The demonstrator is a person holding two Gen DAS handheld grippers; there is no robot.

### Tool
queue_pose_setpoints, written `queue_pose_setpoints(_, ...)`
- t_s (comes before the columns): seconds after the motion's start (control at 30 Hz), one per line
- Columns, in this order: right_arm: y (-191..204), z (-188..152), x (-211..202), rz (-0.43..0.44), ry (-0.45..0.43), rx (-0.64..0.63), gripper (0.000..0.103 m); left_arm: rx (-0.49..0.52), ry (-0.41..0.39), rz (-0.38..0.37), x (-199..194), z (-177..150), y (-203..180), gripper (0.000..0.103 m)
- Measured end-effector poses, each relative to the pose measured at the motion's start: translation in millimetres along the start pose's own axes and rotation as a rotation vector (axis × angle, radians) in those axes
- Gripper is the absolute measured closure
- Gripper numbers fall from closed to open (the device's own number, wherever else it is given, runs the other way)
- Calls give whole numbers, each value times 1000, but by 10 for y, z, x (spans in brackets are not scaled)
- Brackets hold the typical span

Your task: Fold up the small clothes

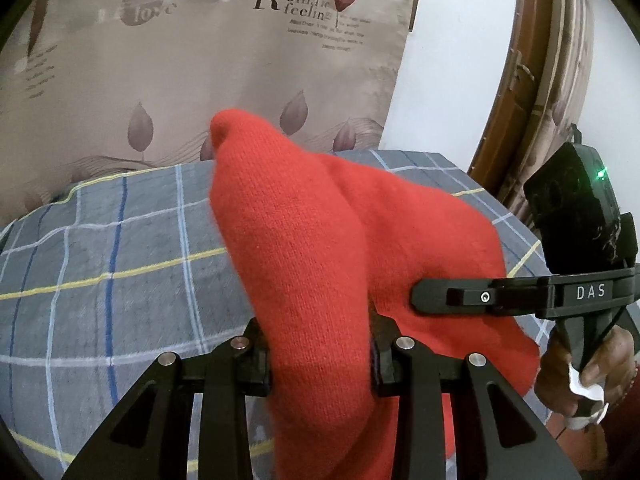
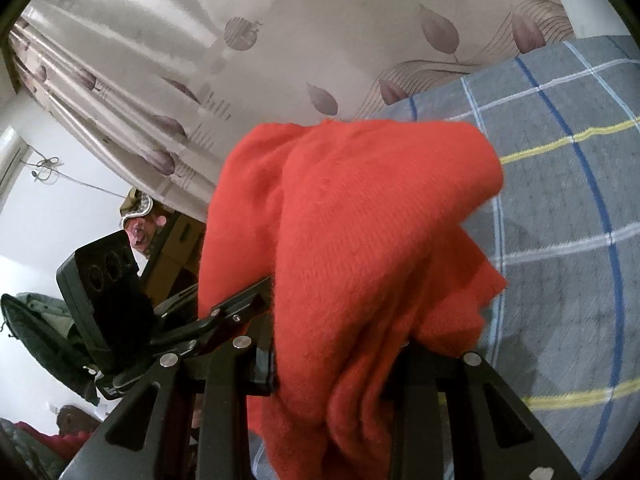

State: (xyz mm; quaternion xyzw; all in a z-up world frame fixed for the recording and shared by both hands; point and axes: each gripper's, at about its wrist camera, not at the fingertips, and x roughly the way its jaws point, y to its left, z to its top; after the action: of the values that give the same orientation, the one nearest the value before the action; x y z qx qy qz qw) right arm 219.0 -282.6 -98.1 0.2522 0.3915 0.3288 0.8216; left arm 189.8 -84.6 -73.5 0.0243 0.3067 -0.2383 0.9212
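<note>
Landmark throughout: the red knit garment, which is lifted off the plaid bedsheet and bunched in both tongs.

In the left wrist view, up and to the left of the garment, the beige leaf-print curtain carries faint lettering that looks like "love"; directly above the garment's peak the curtain reads "Romantic feeling", with smaller lines under it too blurred to read. Below the garment's peak, the left tongs are pressed in on a thick fold of the knit, one finger at each side of the fold, the cloth bulging above and hanging below them. To the right of the garment, the right tongs reach in sideways with a finger lying flat against the cloth; the body is marked "DAS" and a green light glows on its upper housing. Lower right of the garment, the person's right hand is wrapped around the handle.

In the right wrist view, the left tongs show to the left of the garment, against its left edge. At the garment's bottom, the right tongs pinch a gathered wad of it; the right finger is mostly buried in cloth. To the right of the garment lies the bedsheet.
</note>
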Motion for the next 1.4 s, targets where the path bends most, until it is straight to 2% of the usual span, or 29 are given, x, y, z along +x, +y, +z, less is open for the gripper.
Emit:
queue_pose_setpoints(0.53,356,-309,99,15,35,-47,74,0,-23,58,-458,-327,34,69)
queue_pose_setpoints(1.4,629,-588,225,20,89,-99,74,-49,-29,80,-793,-669,120,69)
